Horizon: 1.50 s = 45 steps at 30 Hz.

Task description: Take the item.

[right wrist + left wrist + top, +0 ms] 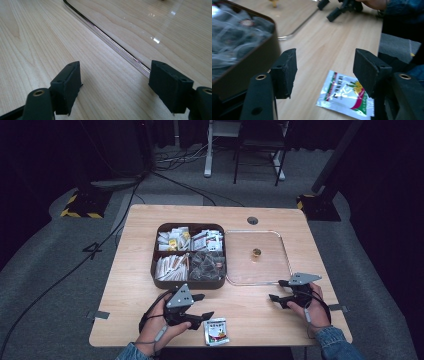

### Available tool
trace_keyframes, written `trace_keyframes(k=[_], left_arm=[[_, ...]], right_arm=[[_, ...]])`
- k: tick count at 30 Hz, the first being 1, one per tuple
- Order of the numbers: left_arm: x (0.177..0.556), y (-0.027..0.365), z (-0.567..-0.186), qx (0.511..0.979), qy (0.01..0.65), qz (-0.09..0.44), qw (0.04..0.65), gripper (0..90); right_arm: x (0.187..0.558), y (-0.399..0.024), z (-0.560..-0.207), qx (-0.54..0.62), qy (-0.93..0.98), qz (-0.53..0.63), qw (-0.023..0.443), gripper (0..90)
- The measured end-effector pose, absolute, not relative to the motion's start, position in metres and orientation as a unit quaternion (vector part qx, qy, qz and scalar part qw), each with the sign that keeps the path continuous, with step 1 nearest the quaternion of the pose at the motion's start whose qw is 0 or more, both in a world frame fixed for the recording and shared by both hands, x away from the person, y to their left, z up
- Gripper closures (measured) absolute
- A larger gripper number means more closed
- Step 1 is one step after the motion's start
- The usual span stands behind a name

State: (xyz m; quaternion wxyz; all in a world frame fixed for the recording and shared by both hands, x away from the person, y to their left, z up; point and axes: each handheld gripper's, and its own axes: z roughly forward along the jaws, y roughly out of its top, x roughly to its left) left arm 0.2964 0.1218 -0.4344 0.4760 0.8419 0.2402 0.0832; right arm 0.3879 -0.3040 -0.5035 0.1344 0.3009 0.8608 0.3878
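The left tongs are held well open with nothing between the pads; the sachet is seen flat on the bench, just below and beyond the jaw tips, untouched. The right tongs are likewise open and empty, set at the near rim of the clear tray. The sachet is judged light, thin and limp, its glossy foil likely slippery and easily creased. It is best taken at a sealed edge, one pad slid under a lifted corner, since a flat pinch from above is likely to skid.
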Motion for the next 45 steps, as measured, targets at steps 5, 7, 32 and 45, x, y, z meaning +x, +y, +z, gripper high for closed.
trace_keyframes(k=[5,7,32,45], left_arm=[[0.298,0.137,-0.427,0.838,0.253,0.125,0.467,34.0],[0.297,0.143,-0.425,0.836,0.258,0.135,0.465,33.6],[0.295,0.244,-0.430,0.793,0.402,0.206,0.409,30.6],[0.305,0.275,-0.470,0.805,0.453,0.172,0.343,26.4]], right_arm=[[0.388,-0.304,-0.504,0.300,0.861,0.388,0.135,25.7],[0.388,-0.304,-0.504,0.300,0.861,0.388,0.135,25.7],[0.388,-0.303,-0.504,0.300,0.862,0.386,0.134,24.2],[0.388,-0.303,-0.504,0.300,0.862,0.387,0.134,24.2]])
